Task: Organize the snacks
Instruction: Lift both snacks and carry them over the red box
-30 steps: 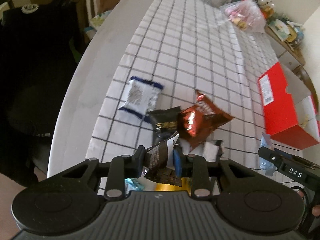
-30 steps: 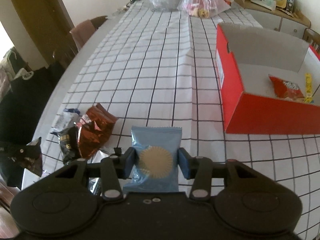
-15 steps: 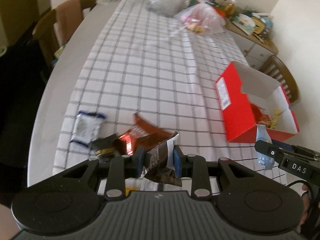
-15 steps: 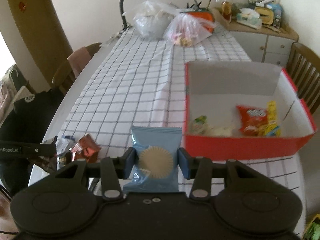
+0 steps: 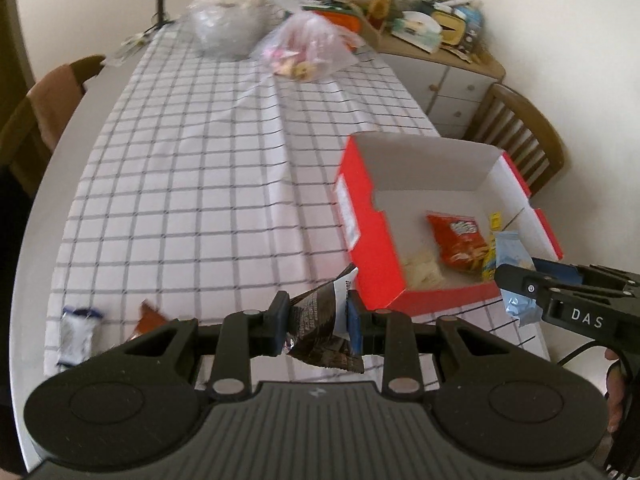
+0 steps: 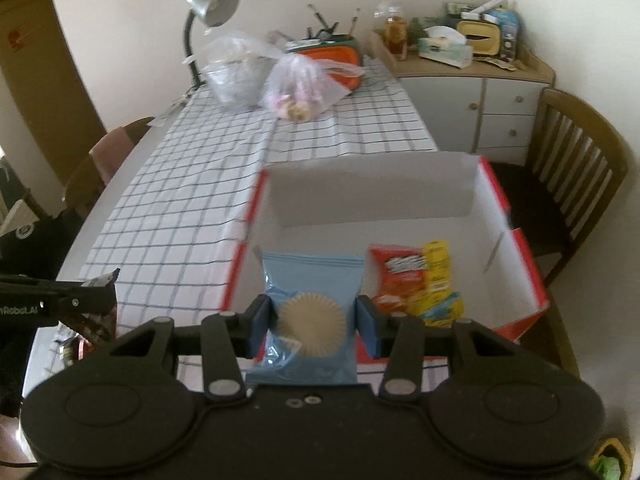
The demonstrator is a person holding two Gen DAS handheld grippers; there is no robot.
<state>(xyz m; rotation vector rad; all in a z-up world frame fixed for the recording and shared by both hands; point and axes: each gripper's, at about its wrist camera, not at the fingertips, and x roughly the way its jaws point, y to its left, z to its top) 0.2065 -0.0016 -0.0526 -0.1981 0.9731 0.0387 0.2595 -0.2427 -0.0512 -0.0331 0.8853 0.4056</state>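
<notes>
Reds, blues and a black-on-white grid were what I saw.

I saw a white tablecloth ruled with a dark grid, and a box that was red outside and white inside. My right gripper, black with blue pads, held a light blue packet printed with a tan scalloped disc. My left gripper, also black with blue pads, held a dark brown packet with a white panel. In the box lay a red-orange bag beside a yellow packet.
</notes>
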